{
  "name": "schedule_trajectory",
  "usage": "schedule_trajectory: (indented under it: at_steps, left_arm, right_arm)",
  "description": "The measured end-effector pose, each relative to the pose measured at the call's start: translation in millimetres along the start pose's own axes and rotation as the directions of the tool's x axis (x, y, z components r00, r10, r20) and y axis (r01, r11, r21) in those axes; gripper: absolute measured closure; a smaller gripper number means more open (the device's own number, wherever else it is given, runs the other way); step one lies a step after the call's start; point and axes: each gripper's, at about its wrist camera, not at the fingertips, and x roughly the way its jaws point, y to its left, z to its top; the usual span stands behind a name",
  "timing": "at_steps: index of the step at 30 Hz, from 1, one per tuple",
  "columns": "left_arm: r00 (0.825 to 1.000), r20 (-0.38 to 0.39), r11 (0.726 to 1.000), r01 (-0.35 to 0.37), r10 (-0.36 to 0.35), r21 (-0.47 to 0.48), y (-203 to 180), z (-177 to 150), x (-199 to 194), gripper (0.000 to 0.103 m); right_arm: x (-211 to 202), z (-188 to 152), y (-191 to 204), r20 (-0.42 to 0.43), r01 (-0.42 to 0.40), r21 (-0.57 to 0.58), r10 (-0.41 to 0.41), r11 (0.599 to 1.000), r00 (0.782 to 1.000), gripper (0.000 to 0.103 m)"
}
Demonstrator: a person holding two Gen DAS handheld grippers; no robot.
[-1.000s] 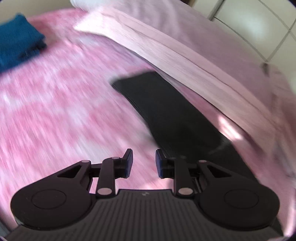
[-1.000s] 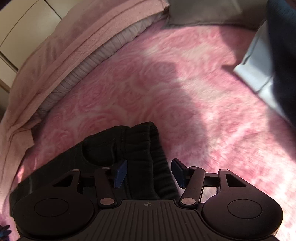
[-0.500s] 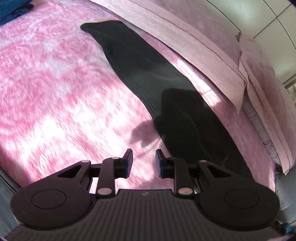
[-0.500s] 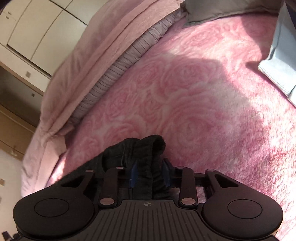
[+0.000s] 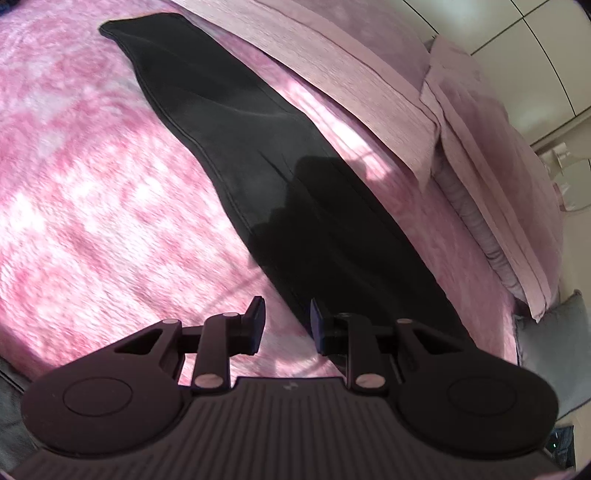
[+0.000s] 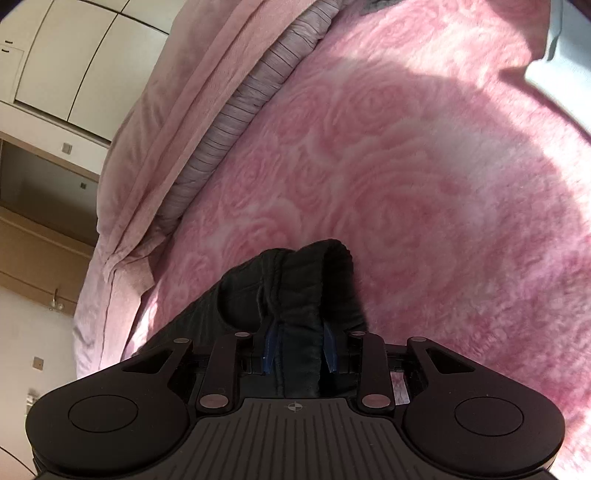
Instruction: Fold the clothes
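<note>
On the pink rose-patterned bed cover (image 5: pixel 96 192), a pair of black trousers (image 5: pixel 258 147) lies stretched out long and flat, its far side running beside the folded pink blanket (image 5: pixel 351 66).

Right tongs (image 6: pixel 297 347): closed on the bunched waistband (image 6: pixel 306 280), cloth gathered thick between the blue pads (image 6: pixel 266 343); the drawstring shows at the grip. The waistband end is raised off the bed cover.

Left tongs (image 5: pixel 284 321): parted to a middling gap, holding nothing, hovering at the trousers' near edge, on the side away from the blanket.

Handling assessment: the garment appears soft, limp and light, with no stiffness of its own; it will sag and drape from any single hold. The ribbed waistband is the thickest, firmest purchase. The leg hem (image 5: pixel 122 26), farthest from the waistband along the blanket, is the sensible second hold for a lengthwise fold. The plush cover may drag on the cloth; lifting is safer than sliding.
</note>
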Motion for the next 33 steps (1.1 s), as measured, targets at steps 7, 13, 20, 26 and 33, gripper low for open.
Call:
schedule_trajectory:
  at_steps: [7, 13, 20, 26, 33]
  left_arm:
    - [1.0, 0.007, 1.0, 0.007, -0.007, 0.016, -2, -4, -1, 0.082]
    - [1.0, -0.017, 0.998, -0.01, 0.011, 0.057, -4, -13, 0, 0.082]
    - [1.0, -0.022, 0.999, 0.006, -0.005, 0.034, 0, -21, -15, 0.082]
    - [0.999, -0.034, 0.999, 0.014, -0.013, 0.032, 0, -31, -26, 0.082]
    - [0.999, -0.041, 1.0, 0.024, -0.023, 0.017, 1, -40, -31, 0.082]
  right_arm:
    - [-15, -2, 47, 0.136, 0.148, -0.23, -0.119, 0.962, 0.984, 0.102]
    - [7, -8, 20, 0.134, 0.238, -0.145, -0.219, 0.96, 0.966, 0.097]
    - [-50, -29, 20, 0.001, 0.126, -0.122, -0.126, 0.985, 0.992, 0.064]
    - [-72, -66, 1, -0.153, 0.036, -0.053, -0.043, 0.998, 0.987, 0.064]
    - [-72, -70, -13, -0.156, -0.042, 0.055, 0.05, 0.998, 0.987, 0.064]
